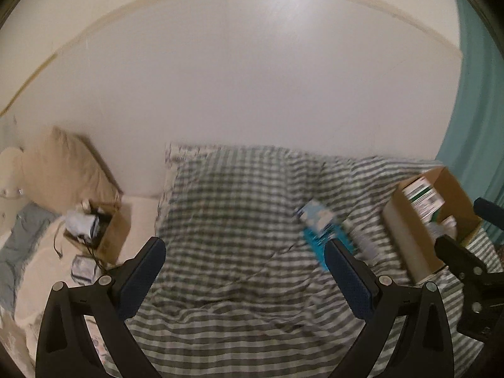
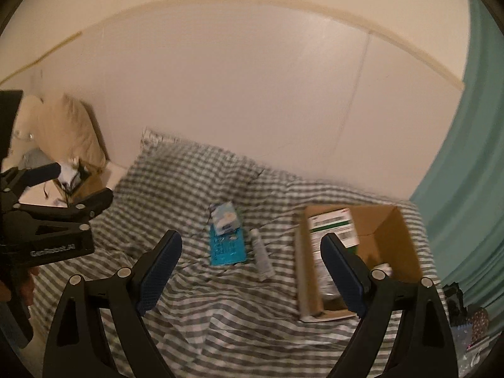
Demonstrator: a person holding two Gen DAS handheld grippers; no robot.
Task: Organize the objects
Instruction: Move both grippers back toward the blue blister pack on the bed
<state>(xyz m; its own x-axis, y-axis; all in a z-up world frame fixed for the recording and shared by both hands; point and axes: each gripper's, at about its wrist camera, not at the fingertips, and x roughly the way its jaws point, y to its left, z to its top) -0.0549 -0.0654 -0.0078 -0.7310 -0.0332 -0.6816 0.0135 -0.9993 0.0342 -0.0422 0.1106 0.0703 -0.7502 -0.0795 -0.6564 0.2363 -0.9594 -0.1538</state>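
Observation:
A light blue box (image 2: 224,216), a teal blister pack (image 2: 227,249) and a white tube (image 2: 261,256) lie together on the grey striped bedspread (image 2: 195,302). They also show blurred in the left wrist view, the blue box (image 1: 316,217) and teal pack (image 1: 318,245). An open cardboard box (image 2: 390,236) on the right holds a green-and-white carton (image 2: 334,225); it shows in the left wrist view too (image 1: 441,195). My left gripper (image 1: 244,271) is open and empty above the bedspread. My right gripper (image 2: 252,267) is open and empty, its right finger over the cardboard box.
A second cardboard box (image 1: 104,230) with cables and white items sits at the far left by a beige pillow (image 1: 63,163). A teal curtain (image 2: 466,173) hangs on the right. A plain wall stands behind the bed.

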